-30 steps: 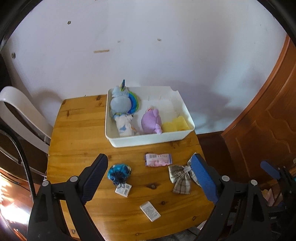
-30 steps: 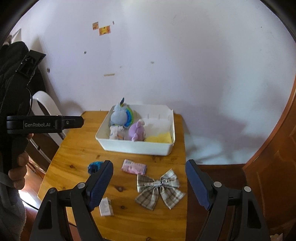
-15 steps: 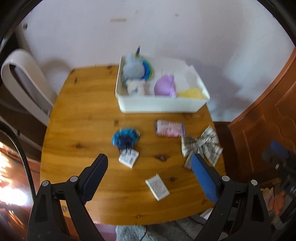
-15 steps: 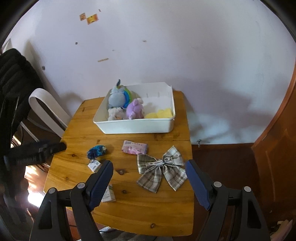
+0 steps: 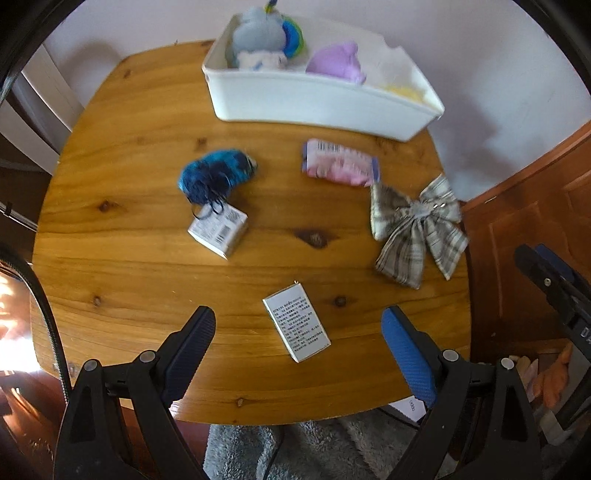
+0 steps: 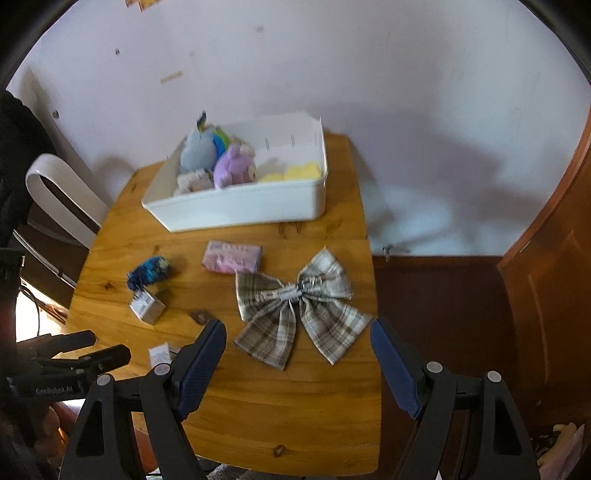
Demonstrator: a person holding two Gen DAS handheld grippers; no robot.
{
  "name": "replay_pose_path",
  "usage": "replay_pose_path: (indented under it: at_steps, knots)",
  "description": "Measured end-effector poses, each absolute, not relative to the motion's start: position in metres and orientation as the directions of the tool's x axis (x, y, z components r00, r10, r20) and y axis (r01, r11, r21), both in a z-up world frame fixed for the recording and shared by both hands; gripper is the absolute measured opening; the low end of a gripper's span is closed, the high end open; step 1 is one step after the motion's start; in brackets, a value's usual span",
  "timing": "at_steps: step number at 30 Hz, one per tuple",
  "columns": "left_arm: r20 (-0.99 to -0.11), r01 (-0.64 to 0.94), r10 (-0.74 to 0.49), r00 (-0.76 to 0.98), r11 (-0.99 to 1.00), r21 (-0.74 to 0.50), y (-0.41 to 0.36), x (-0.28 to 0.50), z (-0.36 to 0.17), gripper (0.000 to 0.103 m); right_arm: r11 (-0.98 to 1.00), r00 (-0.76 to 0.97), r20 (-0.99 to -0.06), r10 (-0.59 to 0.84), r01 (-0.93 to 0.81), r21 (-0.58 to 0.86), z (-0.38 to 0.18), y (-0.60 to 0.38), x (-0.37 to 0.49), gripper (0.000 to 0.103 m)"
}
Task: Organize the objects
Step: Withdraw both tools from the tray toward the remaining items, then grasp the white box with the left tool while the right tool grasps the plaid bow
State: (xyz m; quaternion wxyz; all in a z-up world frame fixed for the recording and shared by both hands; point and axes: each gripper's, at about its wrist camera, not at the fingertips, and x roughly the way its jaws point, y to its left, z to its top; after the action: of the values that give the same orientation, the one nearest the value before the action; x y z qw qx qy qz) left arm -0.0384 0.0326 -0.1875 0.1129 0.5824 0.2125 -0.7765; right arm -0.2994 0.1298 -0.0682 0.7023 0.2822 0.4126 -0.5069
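Bench [image 5: 122,266]: wooden top with knots, set against a white wall [image 6: 369,74]; grey rug [image 5: 314,450] on the floor below its near edge. White bin [image 5: 317,99]: open-topped, at the far side of the bench beside the wall, holding a grey-blue plush [image 5: 258,35] with a rainbow part at its left end, a purple plush [image 5: 338,61] in the middle and a yellow item [image 5: 404,92] at its right end. Left hand-held gripper [image 5: 298,325]: jaws spread wide with nothing between the pads, held over the near edge of the bench, with the white printed card [image 5: 297,324] lying flat on the wood between its fingers and not touched by them. Right hand-held gripper [image 6: 298,338]: jaws likewise wide apart and holding nothing, held above the plaid bow [image 6: 295,302], which lies flat near the right edge of the bench, clear of both fingers. Pink packet [image 5: 340,162]: barcode side up, flat on the wood just in front of the bin. Blue fuzzy item [image 5: 216,173]: left of the packet, with dark cord running to a small white box [image 5: 218,230] that sits just in front of it. A white chair back [image 6: 62,195] stands left of the bench.
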Motion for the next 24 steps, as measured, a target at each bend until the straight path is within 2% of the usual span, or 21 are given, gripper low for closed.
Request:
replay_pose_path:
  at_steps: [3,12,24]
  knots:
    - [-0.963,0.449,0.078,-0.258,-0.873,-0.191,0.034,-0.043,-0.206,0.093,0.326,0.125,-0.891,-0.436,0.945,-0.027,-0.089,0.120,-0.298,0.081]
    - [-0.978,0.547,0.141,-0.152,-0.812,-0.202,0.031,-0.049,-0.249,0.093,0.256,0.206,-0.958,-0.198,0.955,0.152,-0.150,0.094,-0.288,0.081]
    - [-0.985,0.523,0.134,-0.111,-0.835,-0.173,0.049,-0.059,-0.262,0.093,0.006,0.253,-0.961,-0.111,0.967,0.254,-0.188,0.036,-0.281,0.081]
